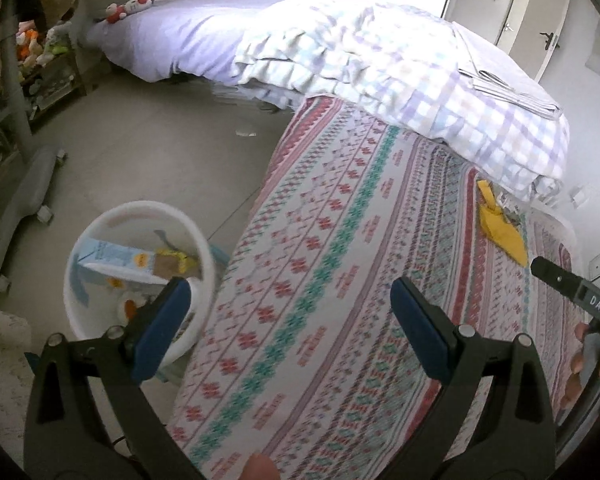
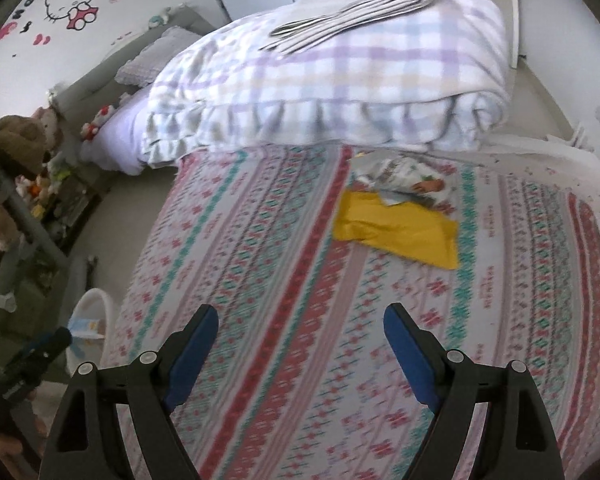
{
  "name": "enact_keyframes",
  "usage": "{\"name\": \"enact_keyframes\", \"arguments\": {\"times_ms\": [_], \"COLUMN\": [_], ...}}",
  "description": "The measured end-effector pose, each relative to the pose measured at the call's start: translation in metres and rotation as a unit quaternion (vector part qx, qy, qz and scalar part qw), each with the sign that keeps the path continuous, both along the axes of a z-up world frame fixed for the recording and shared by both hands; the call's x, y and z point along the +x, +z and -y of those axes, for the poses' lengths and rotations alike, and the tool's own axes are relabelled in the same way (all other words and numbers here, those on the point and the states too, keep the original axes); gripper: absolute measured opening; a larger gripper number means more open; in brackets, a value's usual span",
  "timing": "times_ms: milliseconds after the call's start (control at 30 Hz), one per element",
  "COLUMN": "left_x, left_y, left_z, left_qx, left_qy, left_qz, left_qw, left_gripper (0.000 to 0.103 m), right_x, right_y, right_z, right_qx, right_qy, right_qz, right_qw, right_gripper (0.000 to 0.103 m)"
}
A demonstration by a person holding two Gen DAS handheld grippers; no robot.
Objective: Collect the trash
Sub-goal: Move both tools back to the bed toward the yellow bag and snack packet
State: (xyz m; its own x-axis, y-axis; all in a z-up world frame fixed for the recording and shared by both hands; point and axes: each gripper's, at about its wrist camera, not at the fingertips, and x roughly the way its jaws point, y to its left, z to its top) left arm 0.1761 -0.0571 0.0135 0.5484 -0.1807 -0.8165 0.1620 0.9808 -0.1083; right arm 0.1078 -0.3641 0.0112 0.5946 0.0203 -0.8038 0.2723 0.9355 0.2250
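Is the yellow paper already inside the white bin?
No, the yellow paper lies on the patterned bed cover, while the white bin stands on the floor beside the bed.

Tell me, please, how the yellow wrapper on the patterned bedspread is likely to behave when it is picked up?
The yellow wrapper lies flat and creased, so it is probably thin, floppy and light. It may sag from one pinched edge, and could slide on the bedspread if pushed.
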Motion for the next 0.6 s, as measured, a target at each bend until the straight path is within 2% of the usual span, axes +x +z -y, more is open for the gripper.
{"name": "enact_keyframes", "arguments": {"times_ms": [200, 467, 600], "left_x": [0.010, 0.026, 0.034], "left_y": [-0.008, -0.017, -0.026], "left_z": [0.035, 0.096, 0.106], "left_qx": [-0.010, -0.018, -0.027], "left_qy": [-0.022, -0.079, -0.073], "left_qz": [-0.013, -0.023, -0.034], "left_qw": [0.9996, 0.9964, 0.9964], "left_gripper": [0.100, 0.099, 0.100], "right_x": [0.002, -0.002, 0.008], "right_y": [-0.001, 0.002, 0.001], "right_z": [0.032, 0.103, 0.122], "right_qx": [-0.007, 0.002, 0.004], "right_qy": [-0.016, -0.077, -0.064], "right_qz": [0.002, 0.024, 0.029], "right_qw": [1.000, 0.997, 0.998], "right_gripper": [0.086, 0.086, 0.086]}}
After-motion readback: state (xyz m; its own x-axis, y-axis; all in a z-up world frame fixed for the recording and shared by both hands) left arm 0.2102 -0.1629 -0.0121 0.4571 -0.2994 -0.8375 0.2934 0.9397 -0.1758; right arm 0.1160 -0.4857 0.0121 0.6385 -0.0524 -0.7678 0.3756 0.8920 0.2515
